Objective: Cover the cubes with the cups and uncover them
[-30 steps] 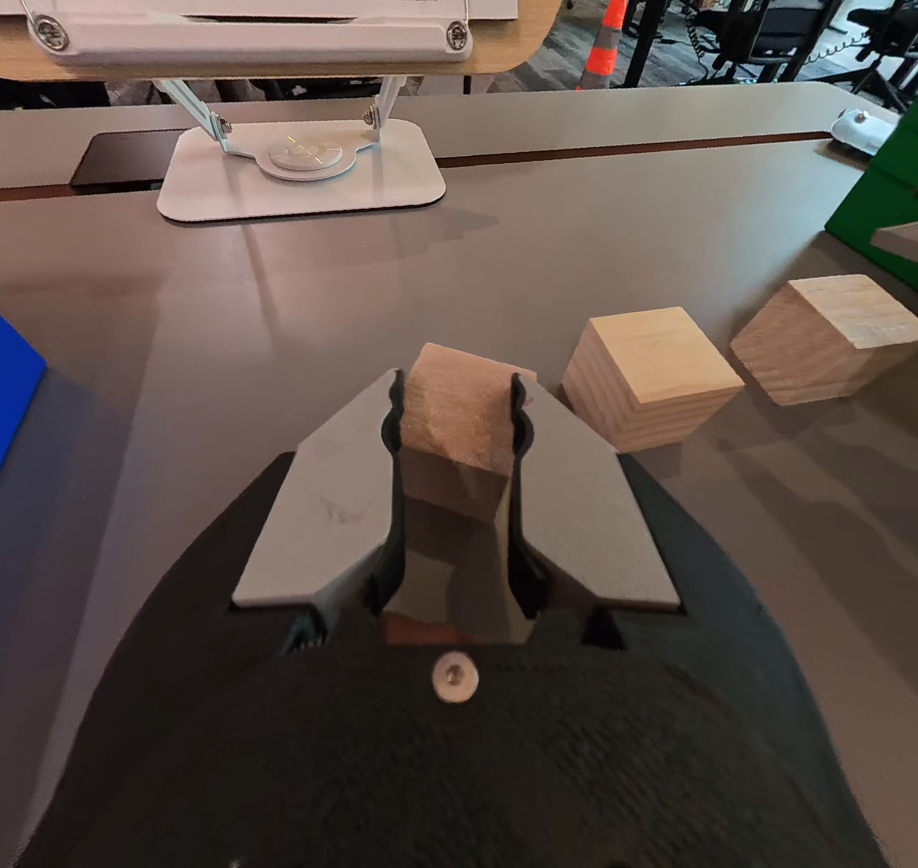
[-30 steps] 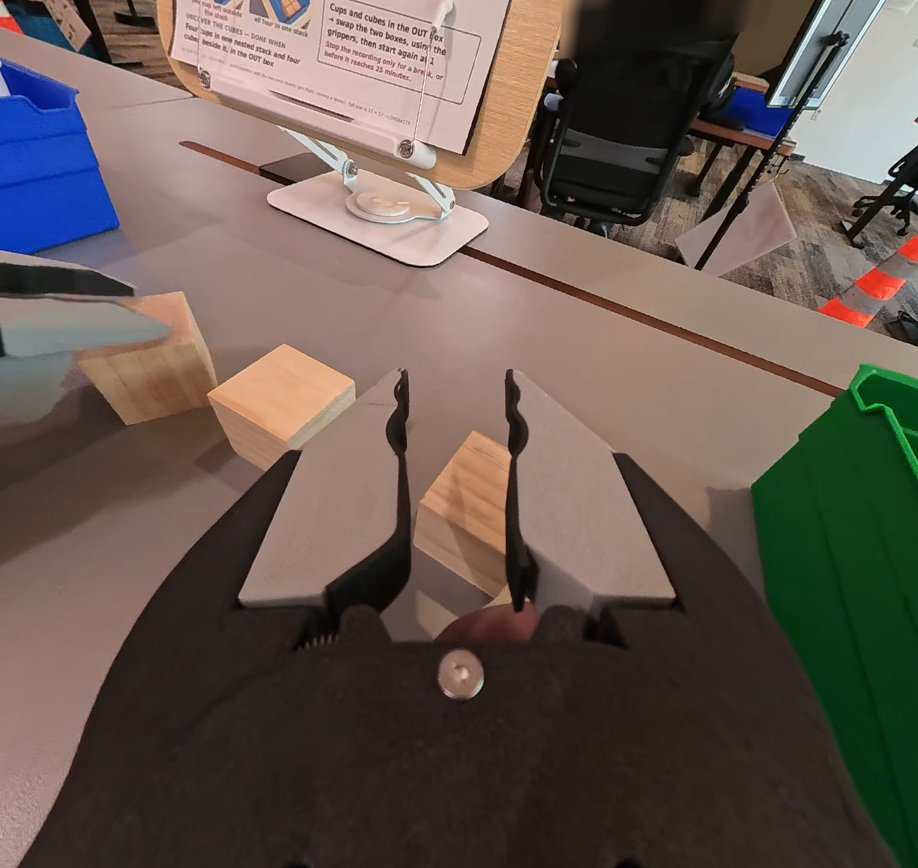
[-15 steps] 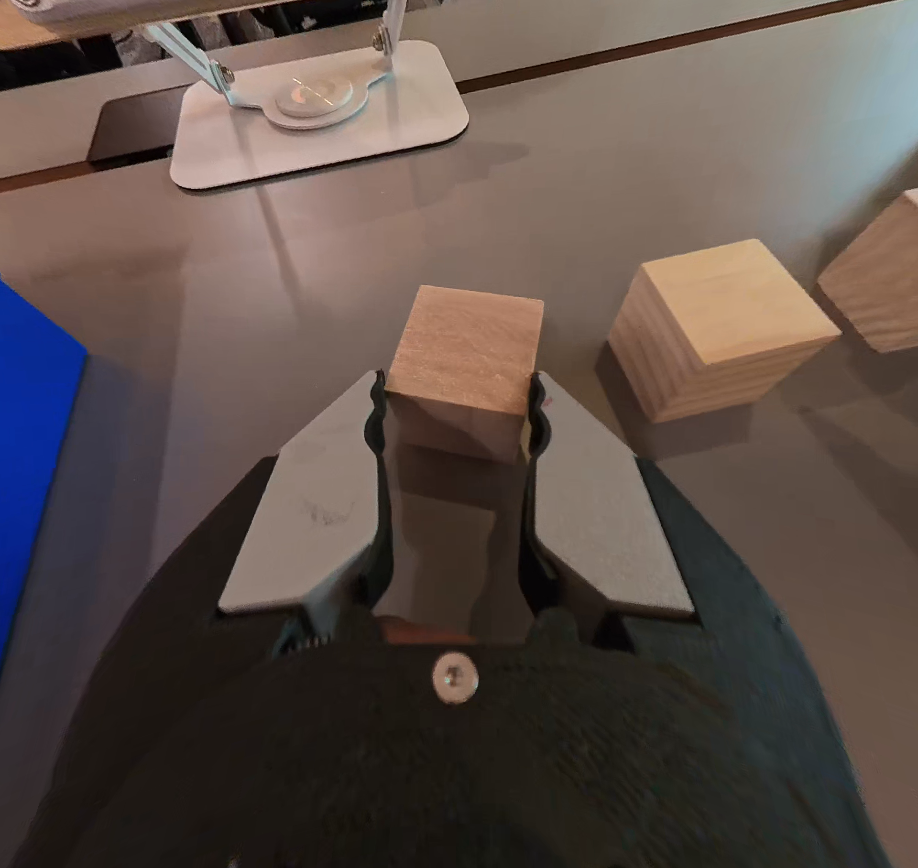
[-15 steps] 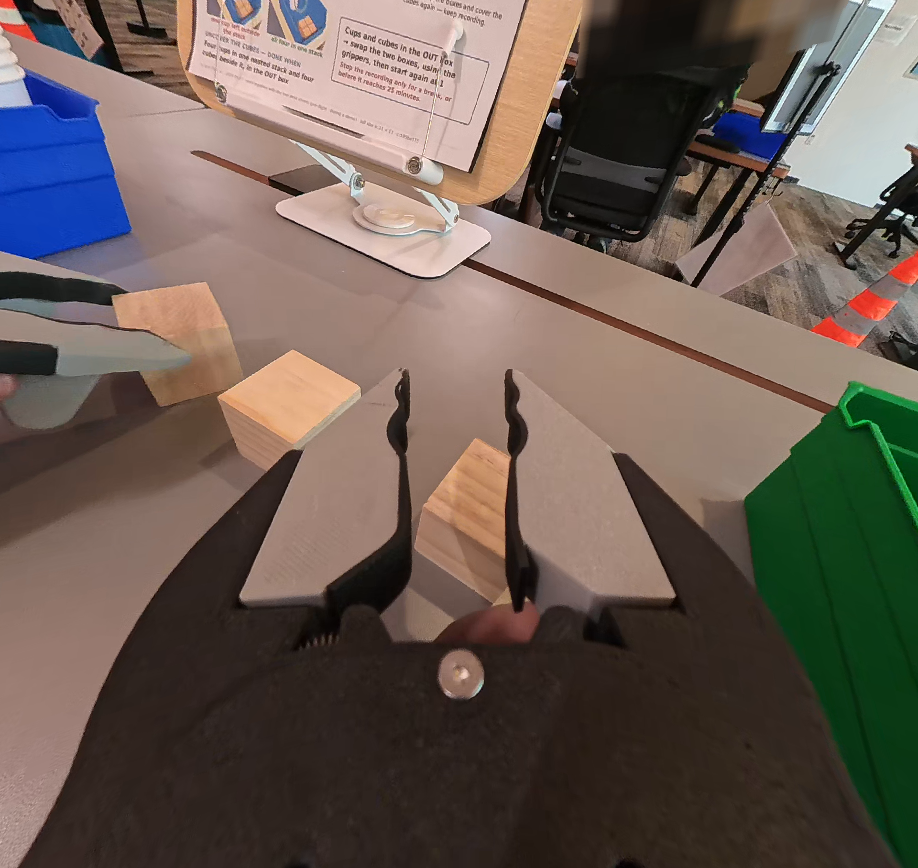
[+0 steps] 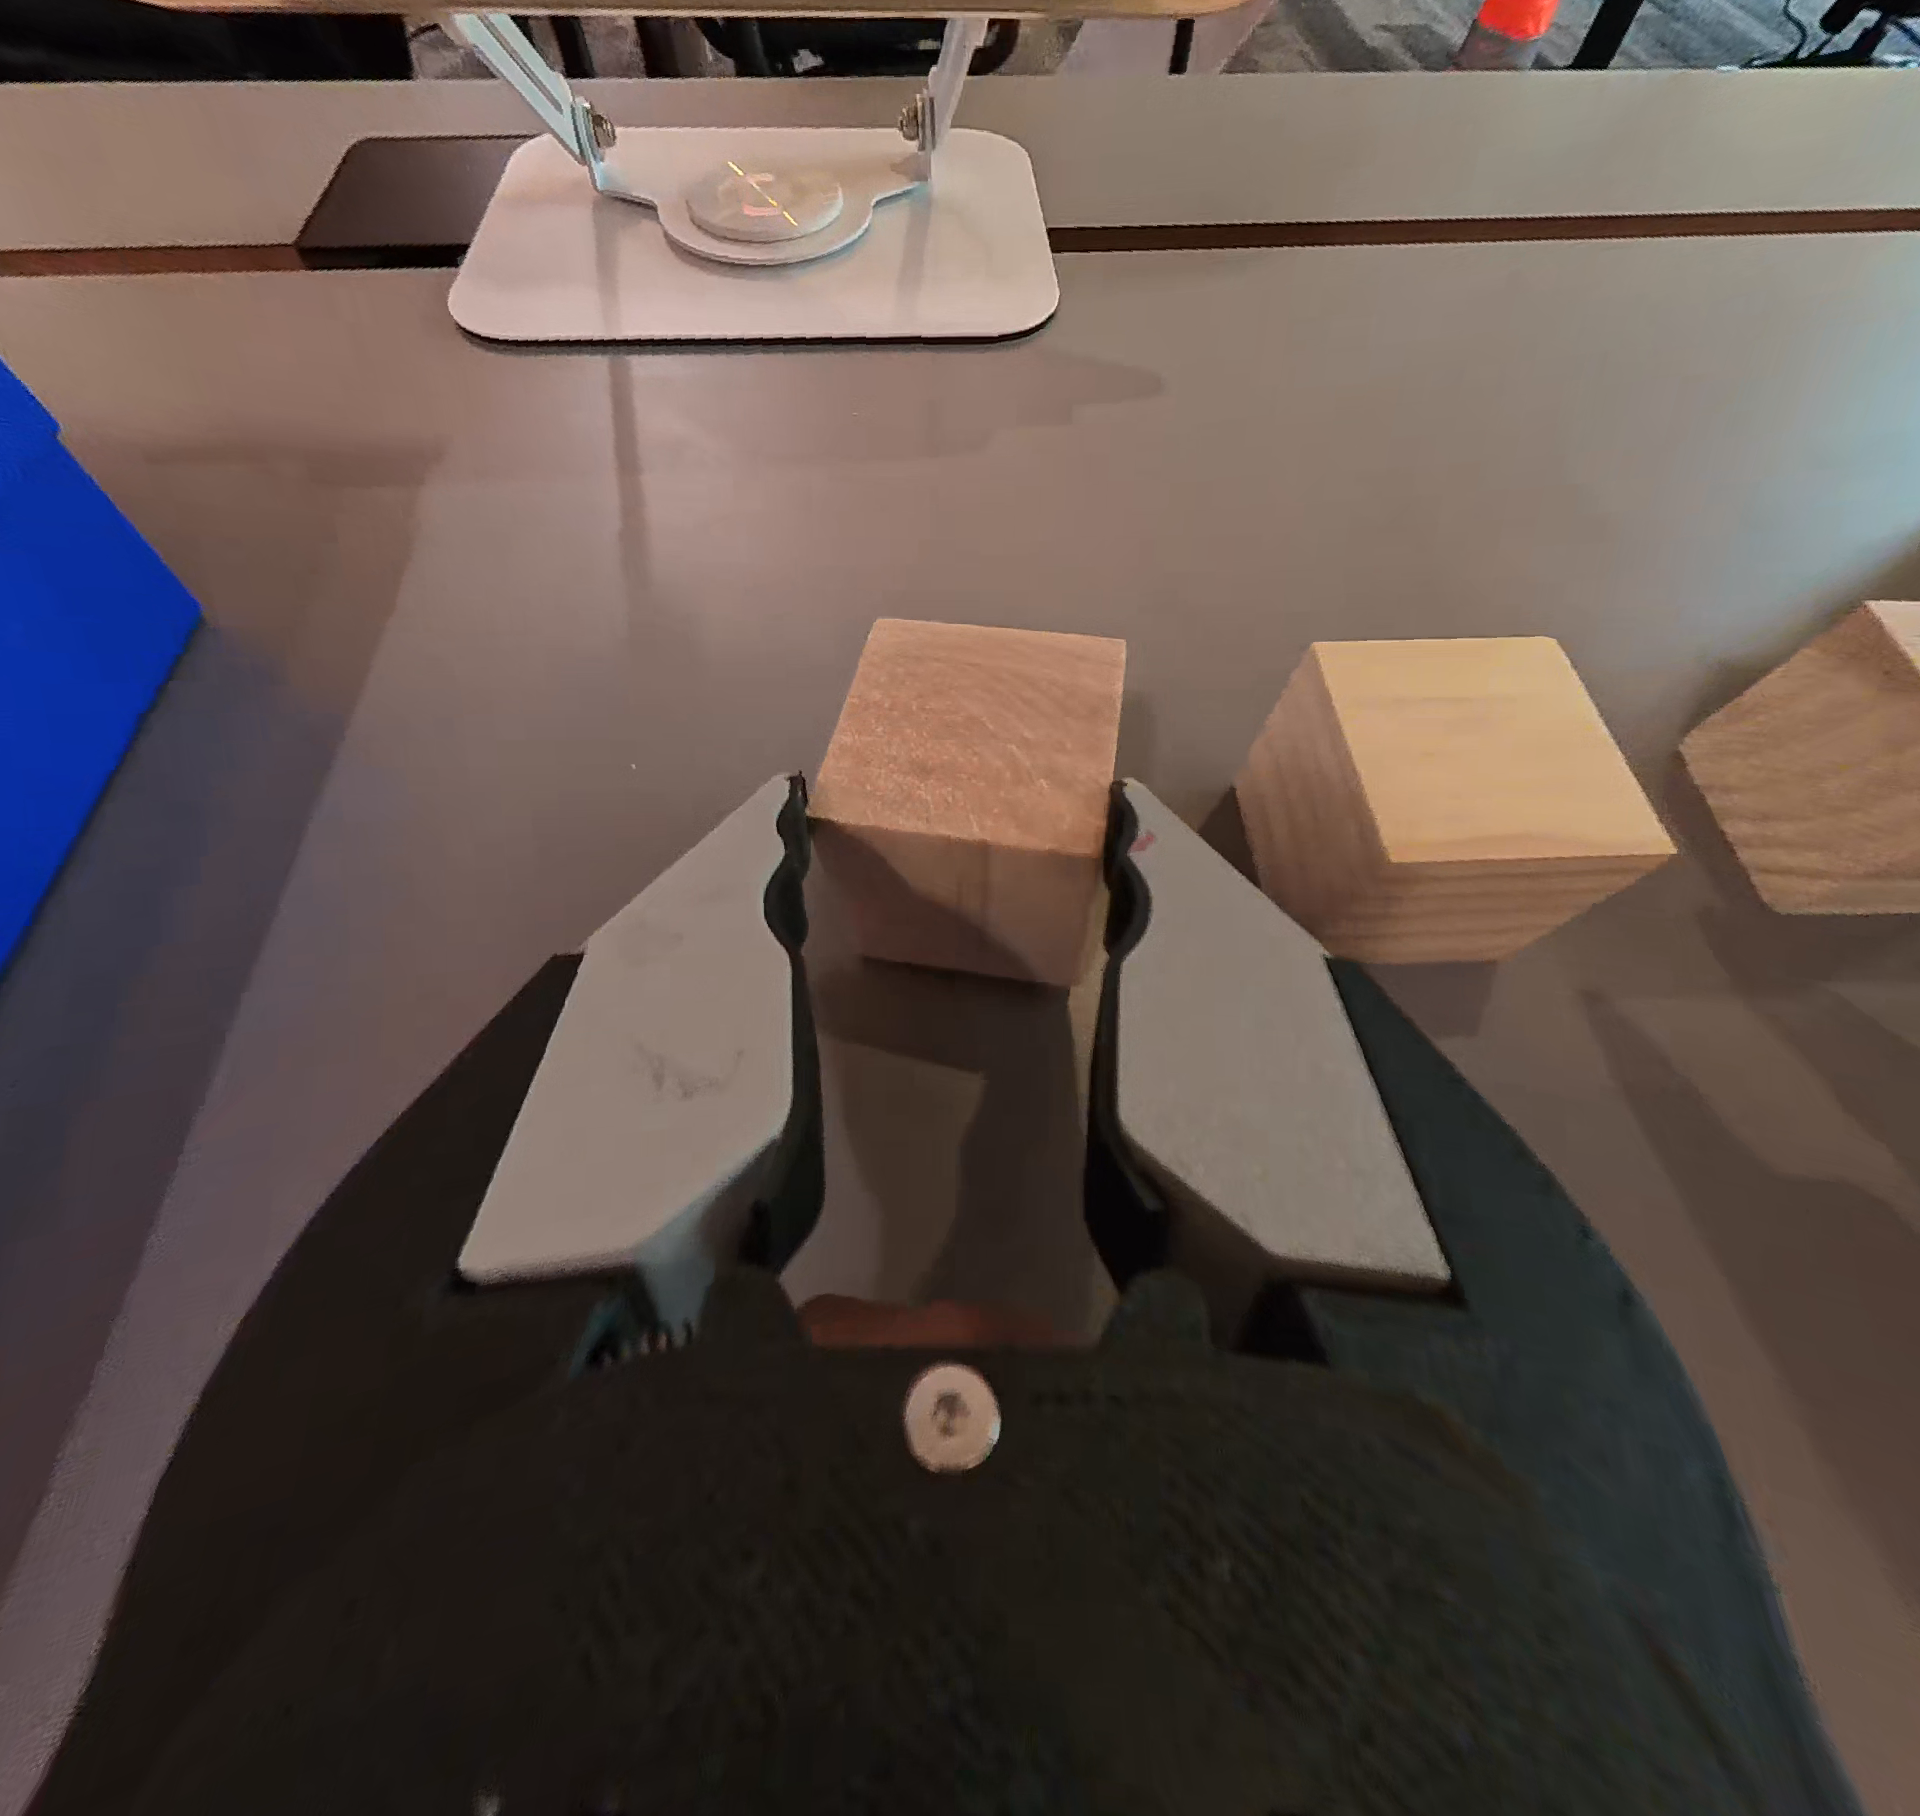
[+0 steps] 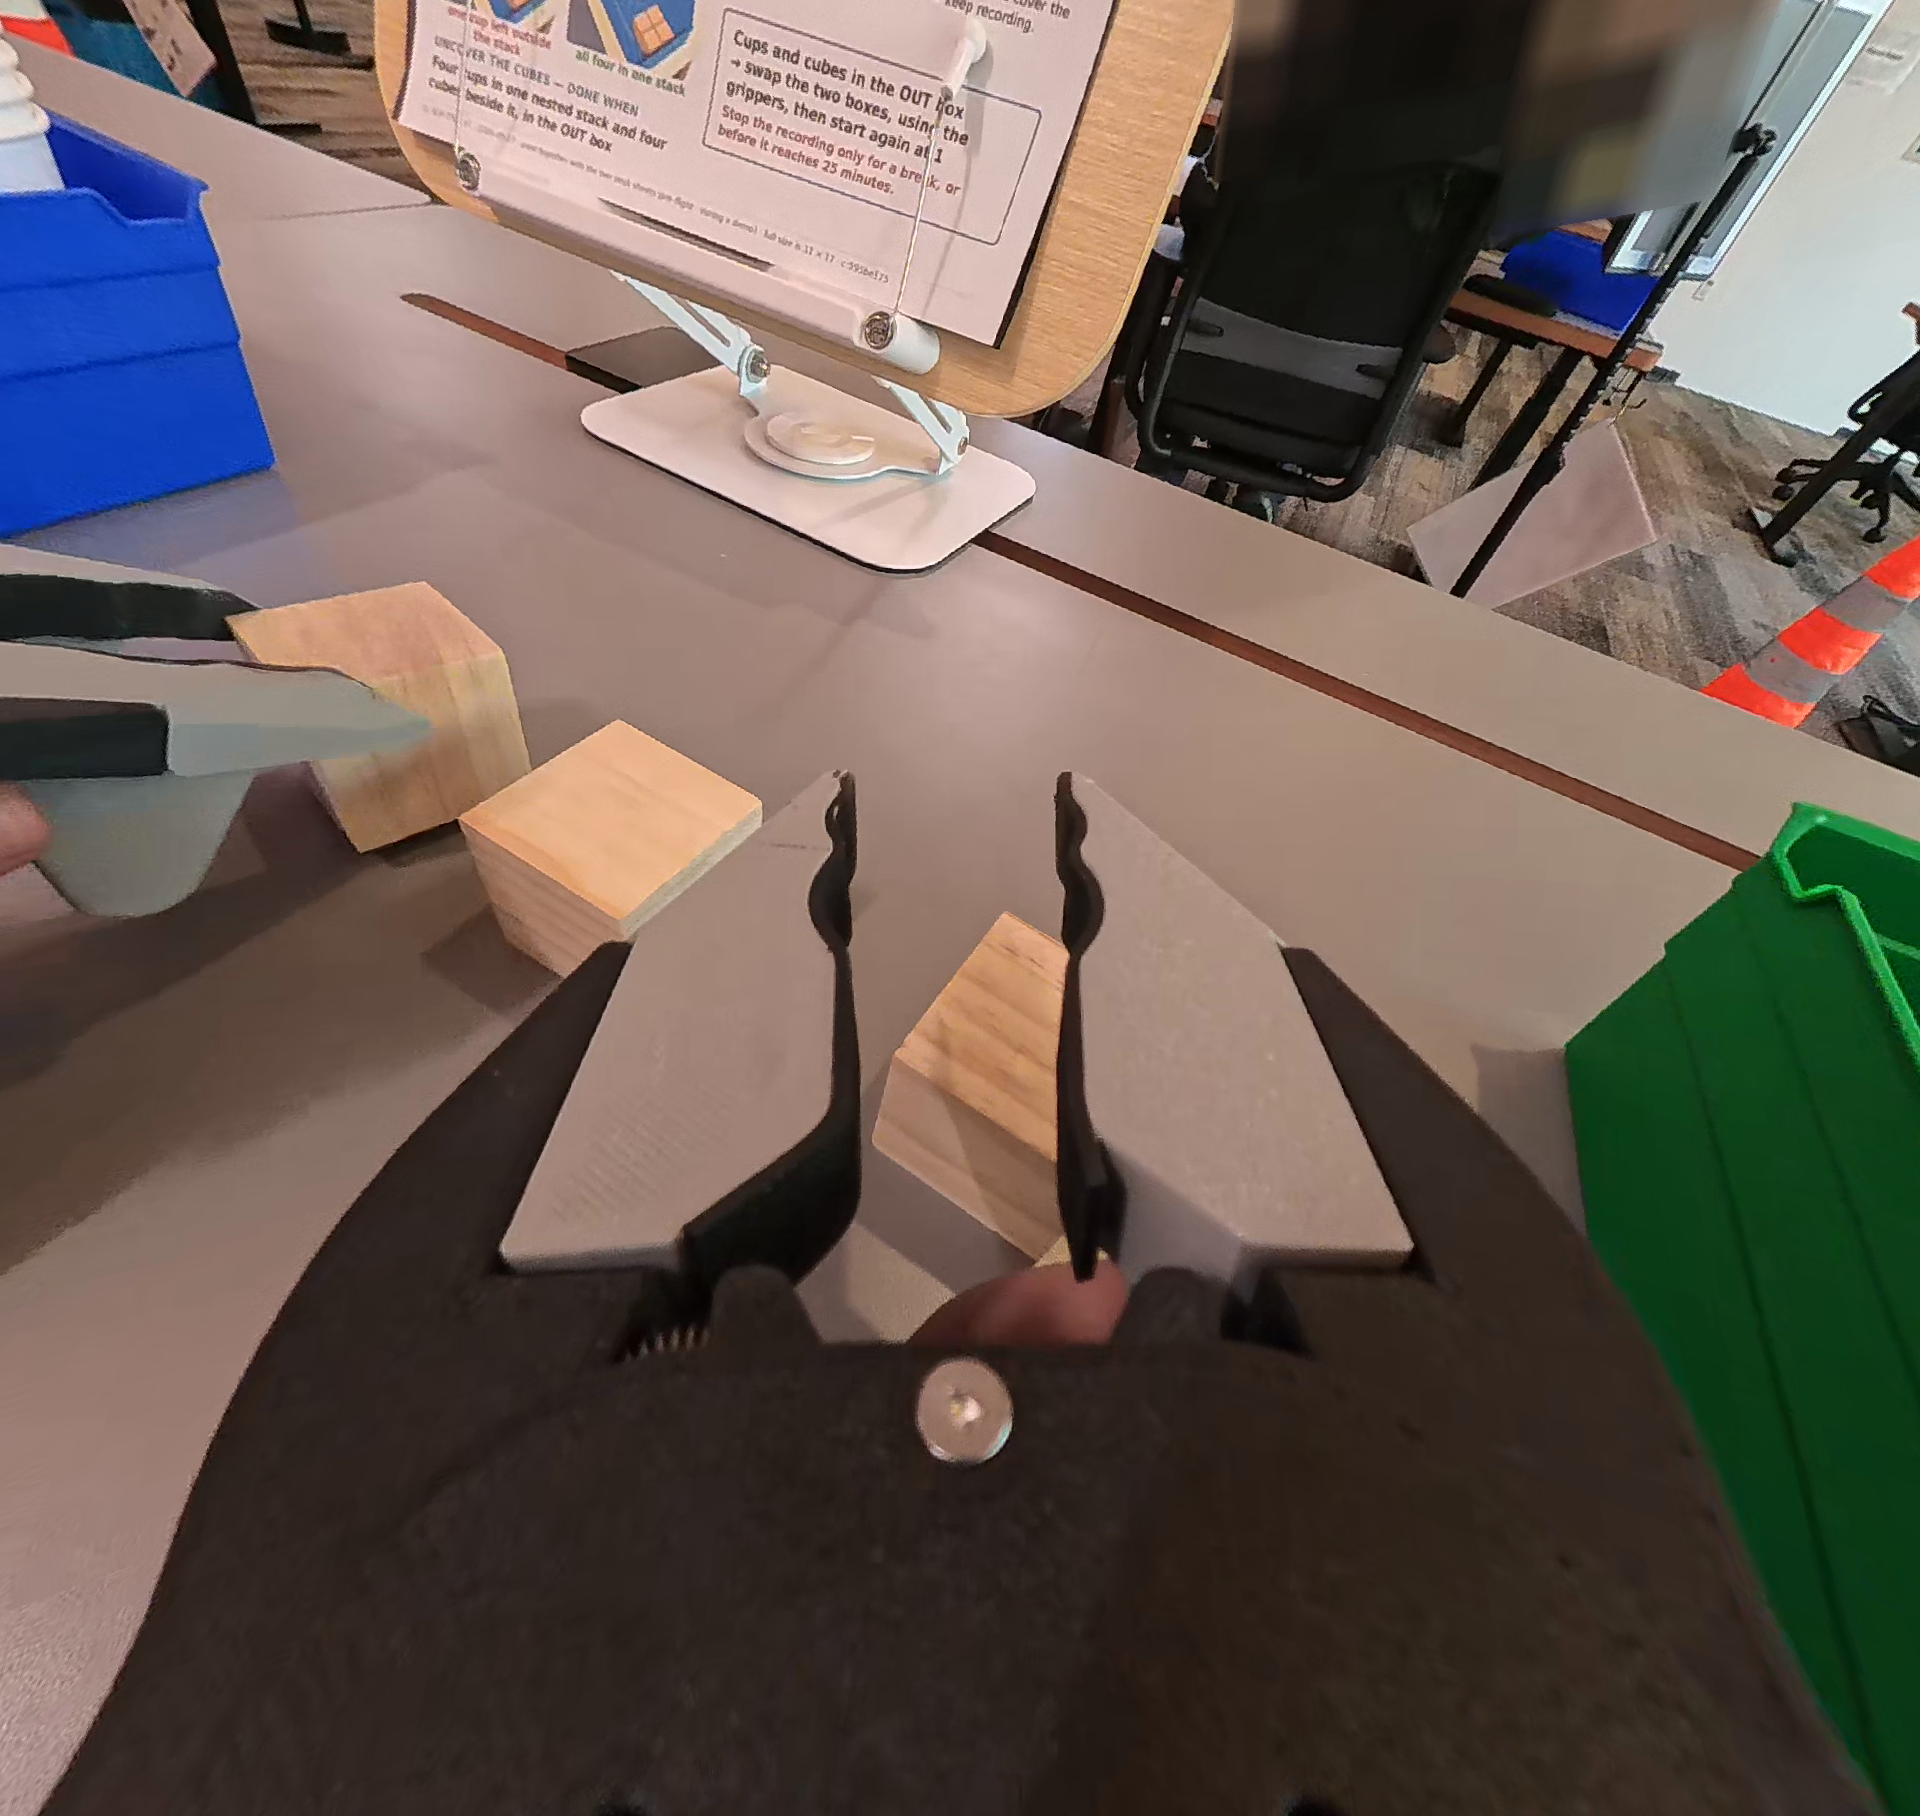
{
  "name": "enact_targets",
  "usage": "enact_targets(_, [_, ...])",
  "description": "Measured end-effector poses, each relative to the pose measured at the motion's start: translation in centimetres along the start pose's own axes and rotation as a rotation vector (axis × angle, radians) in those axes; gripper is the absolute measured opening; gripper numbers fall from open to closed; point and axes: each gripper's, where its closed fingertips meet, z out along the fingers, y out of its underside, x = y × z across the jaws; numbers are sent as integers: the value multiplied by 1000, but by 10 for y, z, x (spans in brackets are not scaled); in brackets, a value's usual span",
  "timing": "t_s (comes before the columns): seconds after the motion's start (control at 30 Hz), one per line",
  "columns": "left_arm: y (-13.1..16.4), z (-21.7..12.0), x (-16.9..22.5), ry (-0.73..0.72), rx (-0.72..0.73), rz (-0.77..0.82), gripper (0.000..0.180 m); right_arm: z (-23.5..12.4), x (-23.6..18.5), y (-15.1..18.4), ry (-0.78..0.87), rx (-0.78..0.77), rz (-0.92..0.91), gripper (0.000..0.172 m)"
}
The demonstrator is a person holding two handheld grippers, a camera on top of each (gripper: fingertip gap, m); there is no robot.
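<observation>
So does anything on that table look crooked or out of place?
Nothing is spilled or damaged. The only untidy detail: the three wooden cubes in a row sit at different angles. The left cube sits roughly square to the left tool, the middle cube is slightly turned, and the right cube shows a corner toward the camera.

Grey table (image 6: 1195,727) carries wooden cubes (image 5: 1444,810), stand (image 5: 758,249), bins (image 6: 114,364)

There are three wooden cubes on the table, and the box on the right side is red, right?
Almost. The three wooden cubes do sit on the table, but the box on the right is green, not red, as the right wrist view shows.
</observation>
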Motion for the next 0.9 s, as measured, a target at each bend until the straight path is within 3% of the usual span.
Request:
enact_targets(0.33, [-14, -13, -12, -38, 119, -38, 60, -4, 2, -6, 9, 22, -8, 35])
enact_targets(0.57, [-30, -62, -2, 138, 222, -47, 60, -7, 8, -8, 21, 35, -6, 35])
enact_targets(0.63, [-47, -87, -31, 81, 274, -22, 55, -7, 9, -8, 19, 33, 0, 35])
enact_targets(0.77, [-92, -124, -124, -28, 346, -72, 55, -7, 6, -8, 15, 34, -11, 35])
enact_targets(0.87, [-98, -115, -215, -175, 248, -120, 64, -8, 3, -10, 10, 41, -23, 35])
enact_targets(0.9, [-94, -103, -229, -113, 169, -160, 74, -8, 2, -11, 8, 42, -27, 35])
